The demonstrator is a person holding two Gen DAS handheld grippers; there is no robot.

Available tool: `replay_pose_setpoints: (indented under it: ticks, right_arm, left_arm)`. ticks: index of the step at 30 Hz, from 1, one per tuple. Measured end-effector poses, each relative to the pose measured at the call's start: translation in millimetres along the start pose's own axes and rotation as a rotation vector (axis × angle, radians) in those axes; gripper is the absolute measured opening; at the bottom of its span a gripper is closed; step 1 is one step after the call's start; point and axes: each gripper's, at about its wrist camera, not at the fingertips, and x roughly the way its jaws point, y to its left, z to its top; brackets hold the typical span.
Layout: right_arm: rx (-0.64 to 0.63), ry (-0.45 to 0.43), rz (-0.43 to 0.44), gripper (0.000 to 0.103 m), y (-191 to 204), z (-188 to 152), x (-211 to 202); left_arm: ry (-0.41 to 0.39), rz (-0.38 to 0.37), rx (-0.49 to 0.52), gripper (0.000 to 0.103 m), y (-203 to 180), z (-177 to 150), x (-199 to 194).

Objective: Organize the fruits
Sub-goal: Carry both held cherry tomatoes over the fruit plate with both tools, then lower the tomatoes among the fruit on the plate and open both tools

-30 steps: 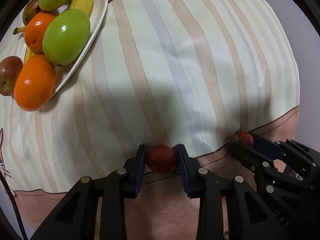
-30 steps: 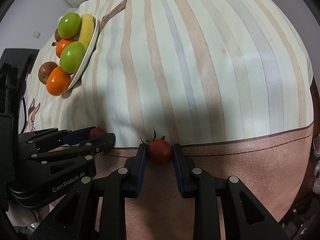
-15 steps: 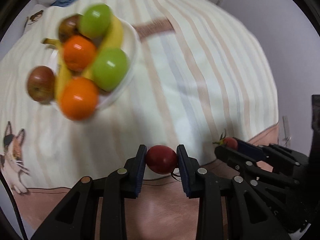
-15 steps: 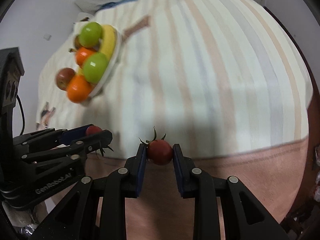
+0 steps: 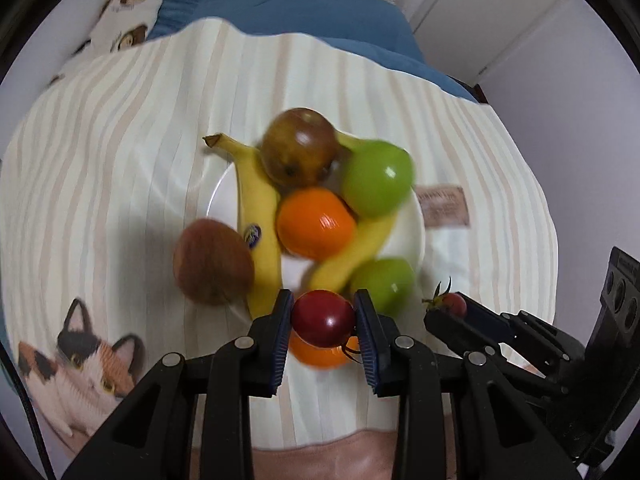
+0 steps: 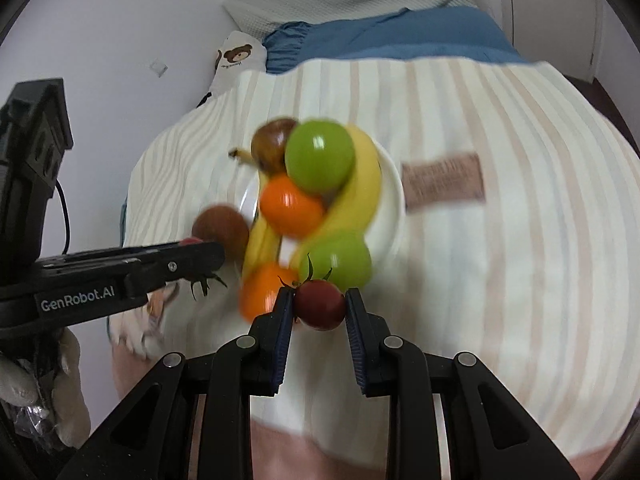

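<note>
My left gripper (image 5: pixel 323 318) is shut on a red cherry tomato (image 5: pixel 322 317) and holds it over the near rim of a white plate (image 5: pixel 416 236). The plate carries bananas (image 5: pixel 258 224), green apples (image 5: pixel 376 178), oranges (image 5: pixel 316 224) and a brown apple (image 5: pixel 298 146). Another brown apple (image 5: pixel 212 266) lies at the plate's left edge. My right gripper (image 6: pixel 319 305) is shut on a second cherry tomato (image 6: pixel 320 304) with a green stem, near the plate's (image 6: pixel 390 200) front. The left gripper shows at the left in the right wrist view (image 6: pixel 200 256).
The plate stands on a striped cream cloth (image 5: pixel 120 160) with a brown label (image 5: pixel 444 206) to its right. A cat-print fabric (image 5: pixel 88 364) lies at the front left. A blue pillow (image 5: pixel 304 12) and a bear-print cloth (image 6: pixel 236 56) lie behind. Walls stand on both sides.
Both grippers have moved toward the plate with their tomatoes still held. The plate has gone from the far left to the centre of both views and looks much nearer.
</note>
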Motion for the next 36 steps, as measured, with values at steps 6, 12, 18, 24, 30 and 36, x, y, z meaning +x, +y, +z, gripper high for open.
replay_pose_setpoints:
  ticks: [6,12,18,24,30,36]
  right_arm:
    - [0.024,0.004,-0.010,0.028,-5,33,24]
    - [0.038,0.025,-0.013,0.028,-16,44,39]
    - [0.022,0.040,0.031,0.028,-13,41,45]
    - [0.031,0.051,0.008,0.028,-18,37,53]
    - [0.057,0.071,-0.004,0.029,-30,40,61]
    - [0.094,0.094,-0.003,0.030,-38,41,66]
  left_arm:
    - [0.086,-0.112,-0.054,0.028,11,22,30]
    - [0.146,-0.134,-0.056,0.028,11,21,52]
    - [0.164,-0.117,-0.077,0.028,21,15,60]
    - [0.170,-0.107,-0.100,0.029,30,13,64]
    - [0.194,-0.058,-0.120,0.030,30,13,71]
    - [0.195,-0.052,-0.136,0.033,29,12,70]
